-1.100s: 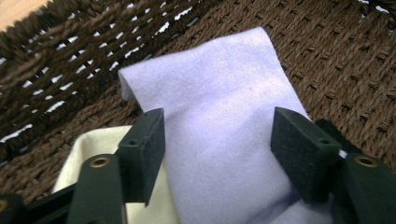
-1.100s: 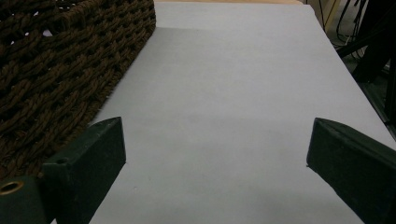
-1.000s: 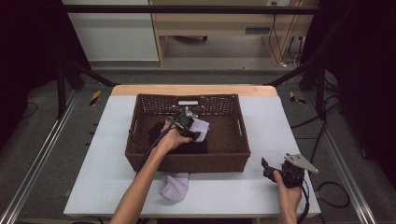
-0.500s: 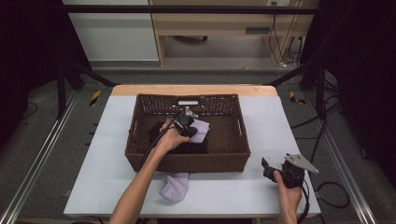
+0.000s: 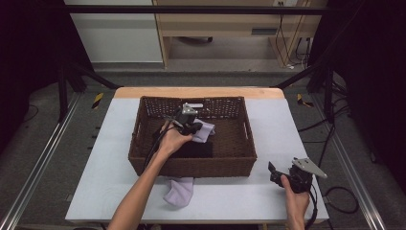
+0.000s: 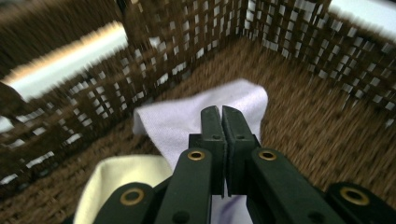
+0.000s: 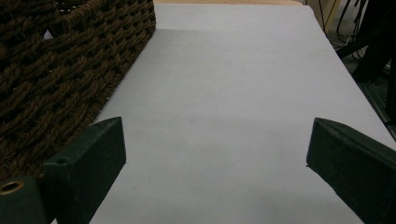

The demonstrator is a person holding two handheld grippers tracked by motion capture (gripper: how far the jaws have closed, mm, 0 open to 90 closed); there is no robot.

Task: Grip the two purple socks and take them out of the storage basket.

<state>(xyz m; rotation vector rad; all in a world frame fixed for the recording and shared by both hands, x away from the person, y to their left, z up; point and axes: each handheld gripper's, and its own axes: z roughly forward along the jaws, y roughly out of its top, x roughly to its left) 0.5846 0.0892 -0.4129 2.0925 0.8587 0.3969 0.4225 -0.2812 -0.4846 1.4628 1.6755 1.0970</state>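
From the high view, the left gripper [image 5: 187,122] sits inside the wicker basket [image 5: 143,143], toward its far half, with a lavender cloth [image 5: 205,130] spreading out from its tip toward three o'clock. A black cloth [image 5: 194,149] lies on the basket floor at six o'clock of that gripper. Outside the basket, a second lavender cloth [image 5: 178,190] rests on the white table [image 5: 110,143] against the near wall, at about six o'clock from the left hand [image 5: 171,140]. The right gripper [image 5: 276,175] sits low on the table at four o'clock of the basket, well apart from the cloths.

In the left gripper view, the jaws have just been closing and now stand pressed together, with the lavender cloth [image 6: 196,119] pinched between them; the fabric fans out toward twelve o'clock, past the tips. A cream cloth [image 6: 121,179] lies at eight o'clock of the jaws, on the woven floor.

In the right gripper view, the right gripper [image 7: 215,140] has its jaws wide apart over bare table [image 7: 224,93], with the basket [image 7: 60,60] wall at ten o'clock.
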